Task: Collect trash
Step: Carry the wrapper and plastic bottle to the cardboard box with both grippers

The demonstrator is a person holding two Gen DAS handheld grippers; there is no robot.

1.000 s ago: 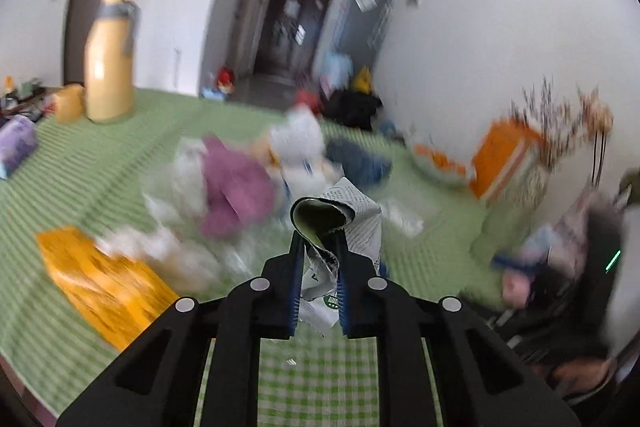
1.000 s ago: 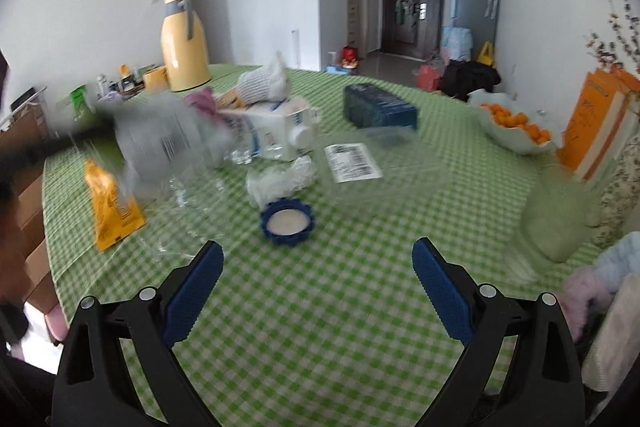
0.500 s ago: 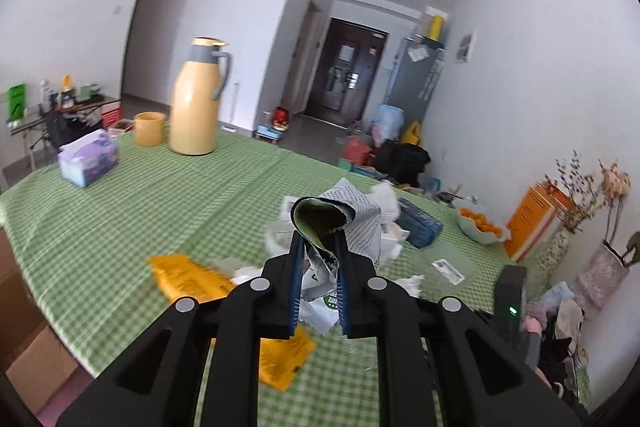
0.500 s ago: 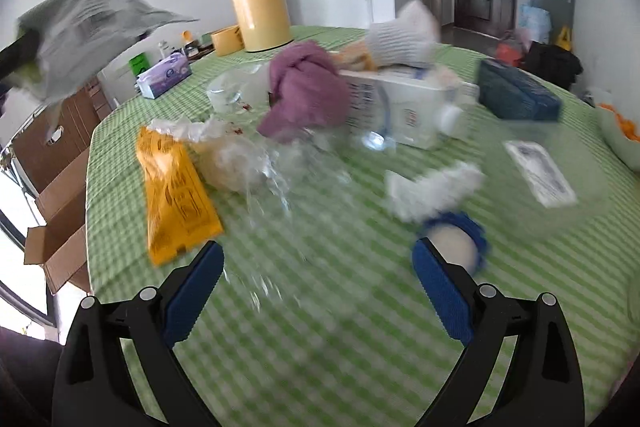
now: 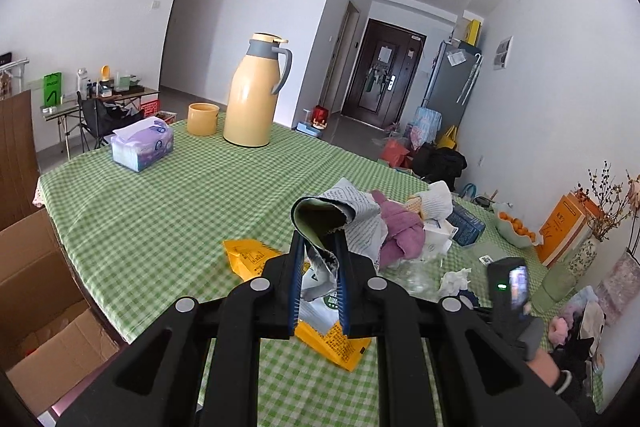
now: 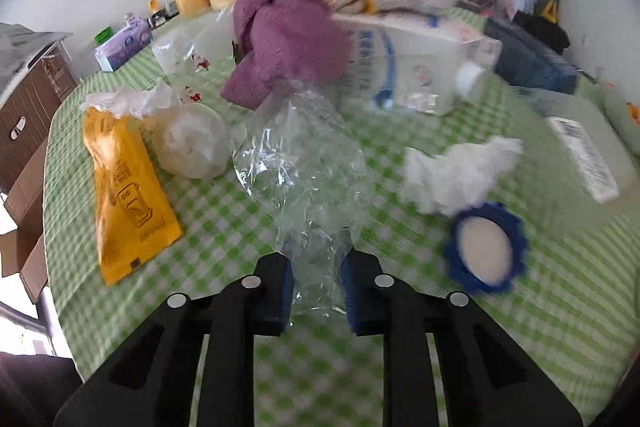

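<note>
Trash lies heaped on a green-checked desk, and the two wrist views split the scene between them. Only the left wrist view takes in the far end of the desk, with a purple tissue box, a yellow cup and a tall yellow thermos, plus an open cardboard box on the floor at the desk's left edge and the room's dark door beyond. Only the right wrist view shows the heap close up: from left, a yellow packet, a ball of white plastic, a crumpled clear plastic wrapper, a purple cloth draped over a white carton, a wad of white tissue and a blue cap. The left gripper is clenched on a crumpled printed paper wrapper, which sticks up between its jaws, lifted above the desk. The right gripper has just been closing its jaws, and they now pinch the near end of the clear plastic wrapper, whose bulk spreads forward from the jaws onto the desk, between the yellow packet and the tissue wad.
</note>
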